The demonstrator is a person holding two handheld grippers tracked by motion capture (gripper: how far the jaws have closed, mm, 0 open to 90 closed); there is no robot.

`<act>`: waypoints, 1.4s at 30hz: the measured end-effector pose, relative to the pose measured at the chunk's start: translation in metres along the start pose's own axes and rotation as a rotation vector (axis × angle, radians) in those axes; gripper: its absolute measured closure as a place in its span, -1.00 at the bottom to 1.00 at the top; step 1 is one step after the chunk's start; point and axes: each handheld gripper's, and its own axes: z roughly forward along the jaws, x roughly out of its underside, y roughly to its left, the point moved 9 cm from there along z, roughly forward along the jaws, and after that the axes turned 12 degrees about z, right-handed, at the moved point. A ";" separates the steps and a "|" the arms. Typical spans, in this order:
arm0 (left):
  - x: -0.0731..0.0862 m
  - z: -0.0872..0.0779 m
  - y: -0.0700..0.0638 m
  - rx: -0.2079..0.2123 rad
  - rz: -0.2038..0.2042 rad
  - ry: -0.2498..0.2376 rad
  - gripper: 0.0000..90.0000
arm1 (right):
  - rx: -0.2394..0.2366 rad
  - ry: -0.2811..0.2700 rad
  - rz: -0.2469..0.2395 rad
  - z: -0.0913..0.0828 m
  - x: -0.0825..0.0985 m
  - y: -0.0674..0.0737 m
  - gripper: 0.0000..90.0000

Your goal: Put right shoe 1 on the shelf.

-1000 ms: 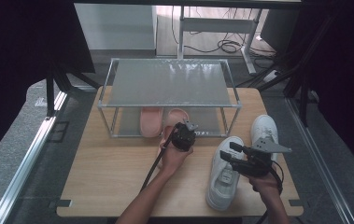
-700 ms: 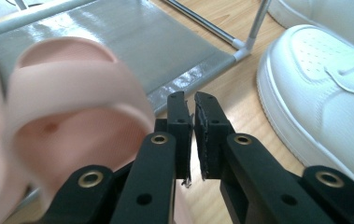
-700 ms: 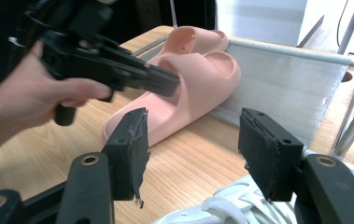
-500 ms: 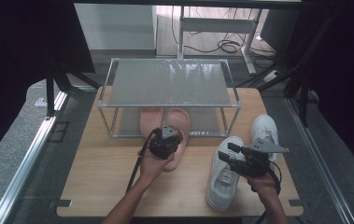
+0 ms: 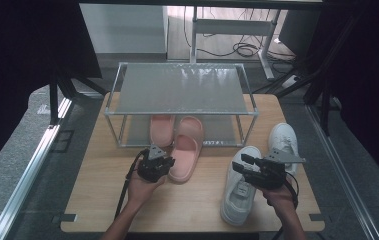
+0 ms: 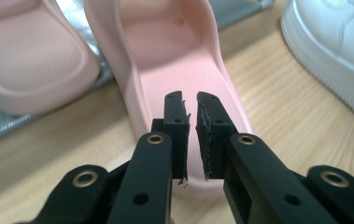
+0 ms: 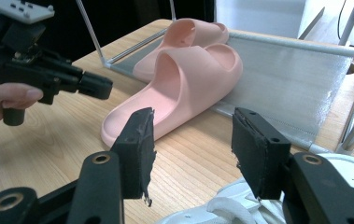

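Observation:
A pink slipper (image 5: 184, 155) (image 6: 179, 70) (image 7: 184, 79) lies half out from under the wire rack (image 5: 182, 90), heel toward me. Its partner (image 5: 161, 130) (image 6: 25, 60) rests on the rack's bottom shelf. My left gripper (image 5: 167, 161) (image 6: 191, 100) (image 7: 104, 87) hovers at the slipper's heel. Its jaws have just been opening slightly; only a narrow gap parts them, and nothing is between them. My right gripper (image 5: 238, 167) (image 7: 191, 140) hangs over a white sneaker (image 5: 239, 195) (image 7: 221, 210). Its jaws have just been closing but stand wide, and the pads touch nothing.
A second white sneaker (image 5: 283, 140) sits at the table's right, beside the rack's leg. The rack fills the back of the wooden table (image 5: 102, 200). Bare wood lies at the front left. Black cables trail from both grippers toward me.
My left gripper has moved left and toward me, from over the slipper at the rack's front to beside its heel. The right hand has stayed put.

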 end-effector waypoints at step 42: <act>0.045 0.016 -0.047 0.110 0.117 0.140 0.96 | 0.000 -0.004 0.001 -0.002 -0.001 -0.002 0.08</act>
